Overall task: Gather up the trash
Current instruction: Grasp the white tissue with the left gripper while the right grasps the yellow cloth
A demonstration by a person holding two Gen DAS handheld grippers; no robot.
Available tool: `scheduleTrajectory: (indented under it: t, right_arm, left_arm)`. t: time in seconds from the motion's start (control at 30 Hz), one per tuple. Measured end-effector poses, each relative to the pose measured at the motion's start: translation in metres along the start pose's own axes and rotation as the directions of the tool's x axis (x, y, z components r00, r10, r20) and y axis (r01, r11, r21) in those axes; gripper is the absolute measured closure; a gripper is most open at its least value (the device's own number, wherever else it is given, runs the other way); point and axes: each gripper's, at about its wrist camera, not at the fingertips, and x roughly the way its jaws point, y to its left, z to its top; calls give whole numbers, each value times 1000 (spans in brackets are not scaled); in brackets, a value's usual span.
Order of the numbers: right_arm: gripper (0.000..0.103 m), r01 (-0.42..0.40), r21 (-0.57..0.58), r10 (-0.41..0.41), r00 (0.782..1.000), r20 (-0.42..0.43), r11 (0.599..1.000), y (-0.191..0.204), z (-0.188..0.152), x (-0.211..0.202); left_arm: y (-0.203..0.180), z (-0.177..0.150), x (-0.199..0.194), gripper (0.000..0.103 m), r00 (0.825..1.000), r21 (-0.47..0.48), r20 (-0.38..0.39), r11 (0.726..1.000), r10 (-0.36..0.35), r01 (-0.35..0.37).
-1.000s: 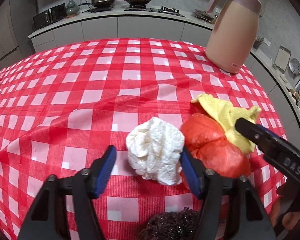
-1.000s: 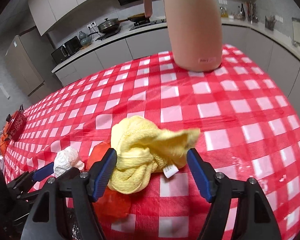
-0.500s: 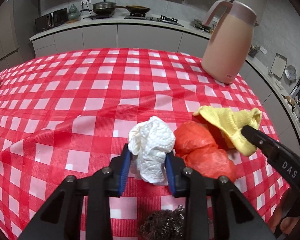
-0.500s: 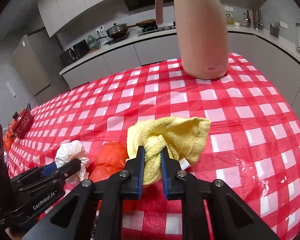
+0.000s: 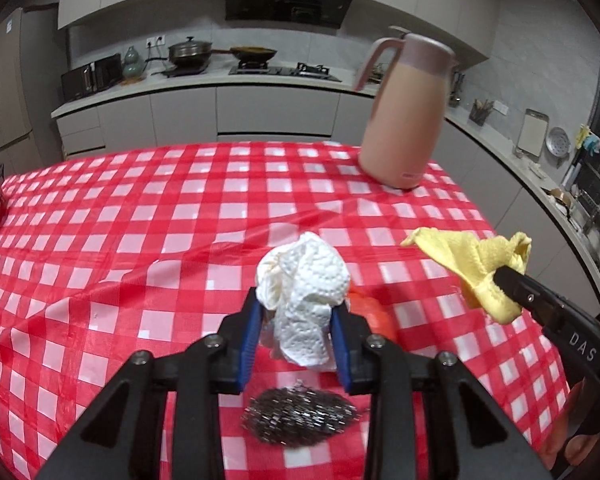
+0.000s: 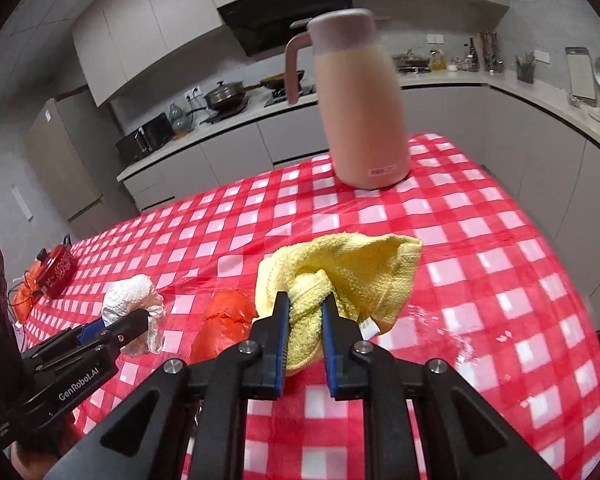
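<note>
Both hand-held grippers were closed on a load. The left hand-held gripper (image 5: 296,332) pinched the crumpled white paper towel (image 5: 306,292) between its blue pads, and the towel hung clear above the surface (image 5: 140,240) with the checked red cloth. The right hand-held gripper (image 6: 305,334) squeezed a fold of the yellow cloth (image 6: 340,272), which was also raised from the surface. An orange plastic bag (image 6: 228,320) lay between the two, and a steel scrubber (image 5: 300,416) lay just under the left gripper. A pink jug (image 6: 360,100) stood well apart at the far edge. In my judgement, the carry should be done with steady pressure and a level path, because the paper was held only by its middle and could slip if shaken.
</note>
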Motion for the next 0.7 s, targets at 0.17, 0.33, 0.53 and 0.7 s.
scheduleTrajectory:
  t: [0.17,0.33,0.53,0.7]
  right_arm:
    - [87,35,28,-36,999,22,999,-17,-9,-26]
    - [87,82,56,-84,996,32,995,-34,-20,-50]
    - [87,135,97,-140,989,44,986,-68,-30,-81]
    - [87,133,132,-142,988,58,982,-109,-39,-103]
  left_arm:
    - [-20,-1,-8,69,999,30,15,999,-44,43]
    - [-45,-6,-12,69,995,63,12,993,-103,102]
    - [-84,-16,-16,69,989,96,5,984,-151,150]
    - [-125,-28,-20,69,988,106,-1,982,-157,156]
